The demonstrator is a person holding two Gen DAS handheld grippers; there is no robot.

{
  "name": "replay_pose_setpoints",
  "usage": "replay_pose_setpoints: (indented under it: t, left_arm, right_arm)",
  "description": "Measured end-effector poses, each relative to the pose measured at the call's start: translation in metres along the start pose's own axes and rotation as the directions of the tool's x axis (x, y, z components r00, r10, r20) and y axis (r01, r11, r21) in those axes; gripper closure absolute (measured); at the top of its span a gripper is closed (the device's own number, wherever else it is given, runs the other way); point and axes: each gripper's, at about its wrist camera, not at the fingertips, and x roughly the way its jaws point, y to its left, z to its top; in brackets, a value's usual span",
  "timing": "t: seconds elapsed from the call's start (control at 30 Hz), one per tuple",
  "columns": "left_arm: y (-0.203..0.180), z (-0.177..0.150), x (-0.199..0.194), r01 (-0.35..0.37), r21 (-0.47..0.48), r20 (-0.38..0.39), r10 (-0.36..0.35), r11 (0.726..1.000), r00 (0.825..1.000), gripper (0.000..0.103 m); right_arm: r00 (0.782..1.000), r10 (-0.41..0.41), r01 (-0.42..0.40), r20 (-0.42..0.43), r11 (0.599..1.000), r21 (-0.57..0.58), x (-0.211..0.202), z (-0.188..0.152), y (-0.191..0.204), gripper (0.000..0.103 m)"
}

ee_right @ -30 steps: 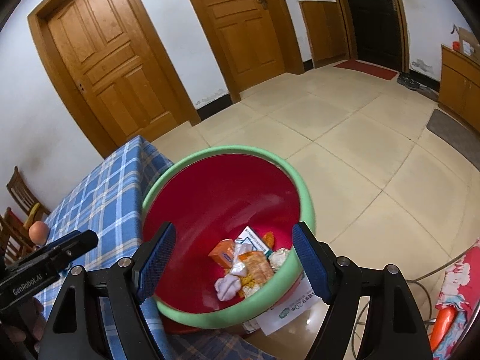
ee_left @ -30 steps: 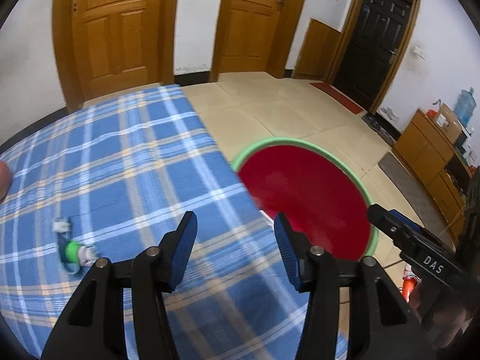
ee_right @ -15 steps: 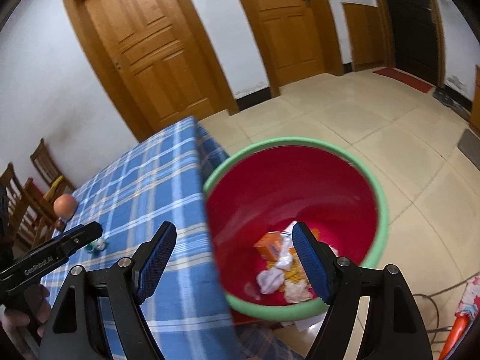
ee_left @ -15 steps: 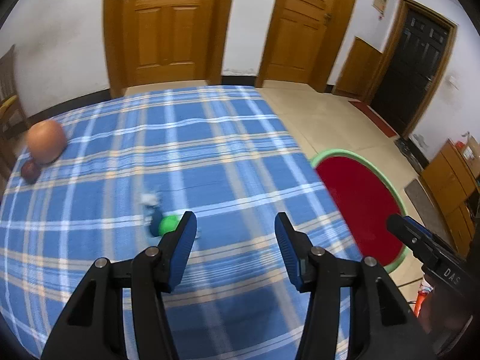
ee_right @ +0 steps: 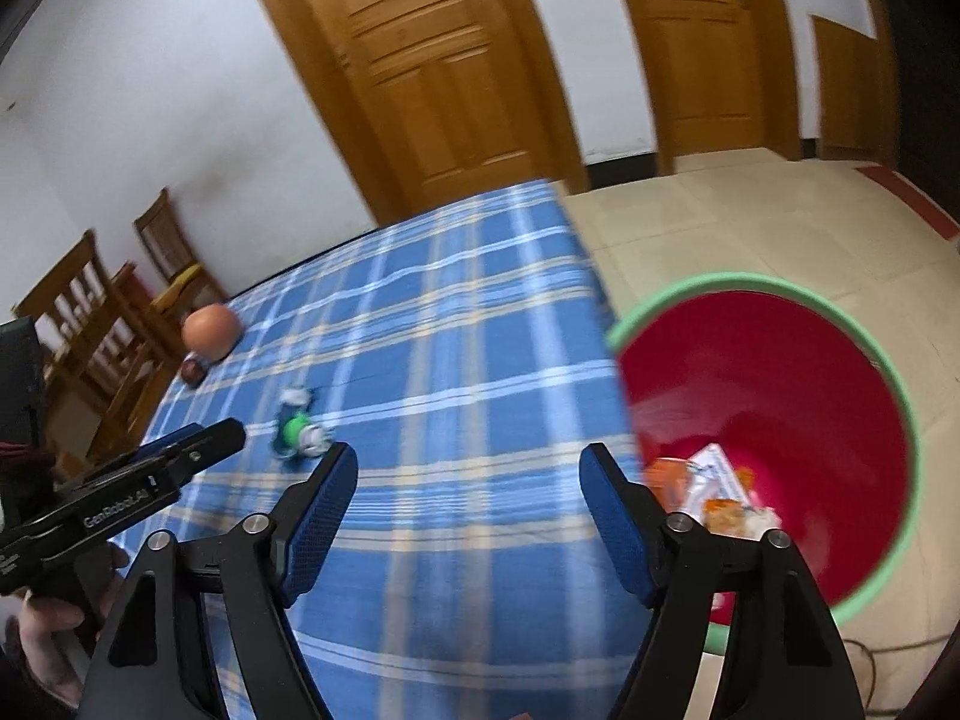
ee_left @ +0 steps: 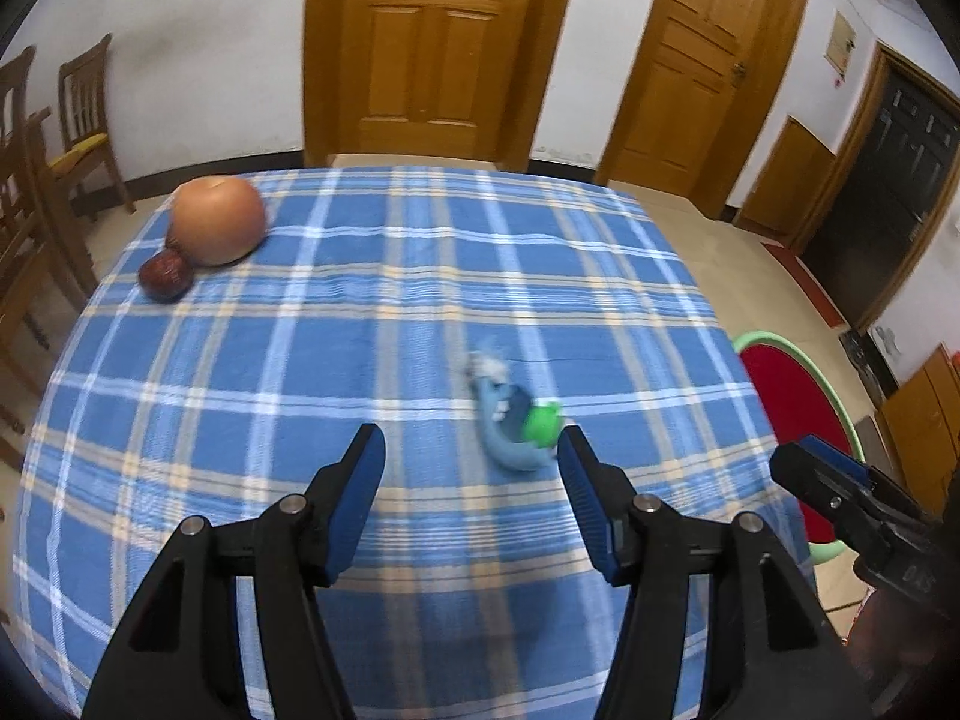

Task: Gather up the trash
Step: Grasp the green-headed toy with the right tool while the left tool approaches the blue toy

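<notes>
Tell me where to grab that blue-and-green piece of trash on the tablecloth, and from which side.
Grip the blue-and-green trash across its curved blue body, coming from above with the open left hand-held gripper, which is already nearest. It lies flat on the tablecloth, so a side approach would likely only push it. Blur hides finer detail.

The right gripper (ee_right: 468, 477), jaws wide apart, hangs over a blue checked surface (ee_right: 456, 324) beside a red bin (ee_right: 780, 396) holding wrappers (ee_right: 714, 492); scraps of trash (ee_right: 297, 426) lie near the left gripper (ee_right: 150, 474).
</notes>
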Motion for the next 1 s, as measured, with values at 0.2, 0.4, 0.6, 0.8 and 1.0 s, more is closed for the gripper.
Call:
replay_pose_setpoints:
  t: [0.2,0.4,0.6,0.8,1.0]
  left_arm:
    - [0.025,-0.005,0.001,-0.031,-0.044,-0.005,0.031,0.999,1.0,0.043]
    - [0.048,-0.007,0.004,-0.049,-0.093,-0.011,0.048,0.994,0.999,0.043]
    - [0.063,-0.008,0.006,-0.051,-0.123,-0.016,0.049,0.991,0.999,0.043]
    - [0.07,-0.01,0.01,-0.046,-0.141,-0.024,0.043,0.989,0.999,0.043]
    - [0.072,-0.01,0.011,-0.04,-0.144,-0.026,0.036,0.989,0.999,0.043]
  right_arm:
    - [0.997,0.056,-0.061,-0.06,0.995,-0.073,0.027,0.004,0.034,0.037]
    - [0.987,0.094,-0.113,-0.128,0.983,-0.144,0.054,0.007,0.06,0.047]
    - [0.979,0.094,-0.13,-0.178,0.97,-0.204,0.082,0.011,0.076,0.052]
    - [0.969,0.088,-0.145,-0.229,0.958,-0.246,0.105,0.011,0.088,0.056]
    - [0.971,0.102,-0.157,-0.217,0.956,-0.25,0.108,0.012,0.091,0.073]
